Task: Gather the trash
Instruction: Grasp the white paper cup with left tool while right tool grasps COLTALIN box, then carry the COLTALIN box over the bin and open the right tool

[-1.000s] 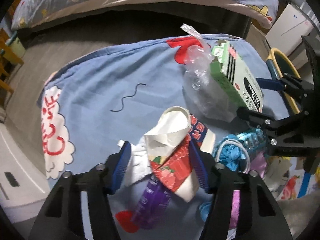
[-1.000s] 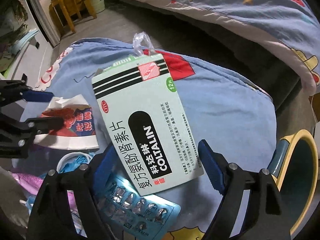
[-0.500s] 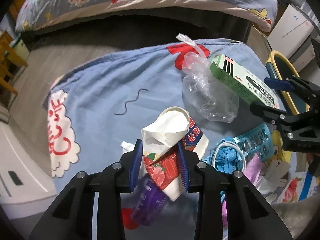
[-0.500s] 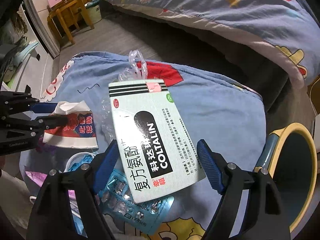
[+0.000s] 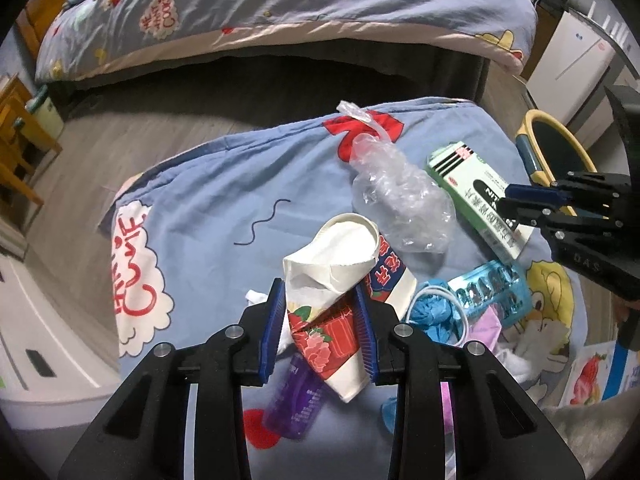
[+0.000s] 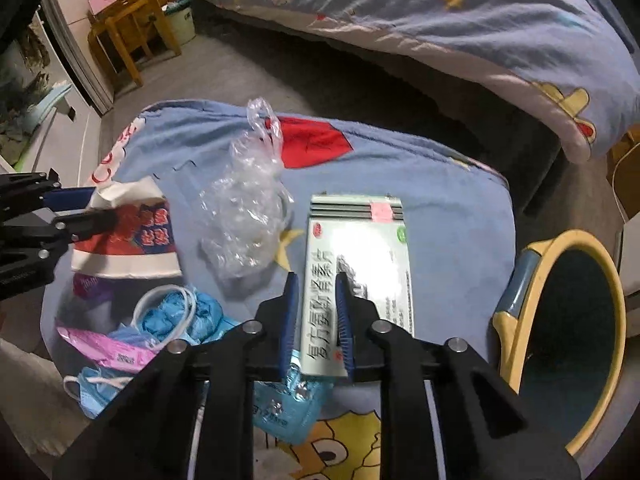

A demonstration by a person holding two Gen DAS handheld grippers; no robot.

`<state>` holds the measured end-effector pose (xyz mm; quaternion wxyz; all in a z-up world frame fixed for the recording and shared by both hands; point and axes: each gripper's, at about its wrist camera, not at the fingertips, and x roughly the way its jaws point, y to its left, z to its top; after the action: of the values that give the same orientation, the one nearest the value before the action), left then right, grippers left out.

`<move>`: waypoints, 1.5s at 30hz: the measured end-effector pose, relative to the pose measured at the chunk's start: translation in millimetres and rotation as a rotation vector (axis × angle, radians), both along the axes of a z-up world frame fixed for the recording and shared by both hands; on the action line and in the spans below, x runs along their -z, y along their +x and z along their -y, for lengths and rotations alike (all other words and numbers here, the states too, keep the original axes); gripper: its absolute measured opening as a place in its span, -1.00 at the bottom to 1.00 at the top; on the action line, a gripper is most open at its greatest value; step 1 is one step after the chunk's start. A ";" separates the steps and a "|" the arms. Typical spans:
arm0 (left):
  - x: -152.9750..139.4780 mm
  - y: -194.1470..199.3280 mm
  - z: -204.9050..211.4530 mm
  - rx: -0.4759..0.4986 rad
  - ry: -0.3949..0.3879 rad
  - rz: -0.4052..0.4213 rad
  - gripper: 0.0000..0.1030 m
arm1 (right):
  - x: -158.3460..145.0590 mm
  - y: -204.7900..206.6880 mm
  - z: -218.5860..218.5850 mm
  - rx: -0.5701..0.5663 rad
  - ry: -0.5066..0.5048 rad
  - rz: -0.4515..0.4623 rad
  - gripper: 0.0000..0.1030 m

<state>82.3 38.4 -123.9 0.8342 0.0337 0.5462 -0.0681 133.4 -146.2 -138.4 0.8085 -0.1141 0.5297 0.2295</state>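
Both views are lit dimly and coolly, as from indoor light overhead. Heavy fisheye bending is seen in each: the bed's edge [image 5: 280, 40] is curved into an arc and black corners are left around the round picture. A deep shadow is cast under the bed. In the right wrist view a white glare patch is thrown on the medicine box [image 6: 360, 256], and its print is smeared by blur (the characters near the bottom are barely read). The left wrist view is rendered sharper; the printed blanket [image 5: 200, 216] is shown crisply, with softening toward the rim.
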 end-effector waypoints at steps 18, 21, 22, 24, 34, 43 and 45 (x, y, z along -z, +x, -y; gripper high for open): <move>3.0 0.0 0.0 0.005 0.003 -0.009 -0.32 | 37.0 19.4 21.2 0.152 -0.062 -0.075 0.87; 3.6 2.0 1.6 0.008 0.001 -0.010 -0.32 | 45.4 23.9 25.2 0.171 -0.074 -0.094 0.87; 3.5 2.5 2.1 0.011 -0.002 -0.010 -0.32 | 46.2 24.9 27.4 0.177 -0.061 -0.101 0.86; 3.2 3.5 4.3 0.016 -0.002 -0.008 -0.32 | 46.0 26.8 29.8 0.179 -0.026 -0.122 0.57; -18.1 10.1 15.2 0.005 -0.050 0.048 -0.32 | 17.3 17.6 43.2 0.165 0.009 -0.061 0.43; -54.8 8.7 59.1 0.078 -0.072 0.155 -0.32 | -22.5 18.3 92.5 0.241 0.058 0.007 0.43; -61.0 7.8 73.2 0.095 -0.075 0.174 -0.32 | -31.1 18.2 116.9 0.301 0.072 0.020 0.43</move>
<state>90.1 -34.8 -62.9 0.8751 0.0338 0.4664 -0.1249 151.6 -263.1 -107.3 0.8426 -0.0063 0.5242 0.1234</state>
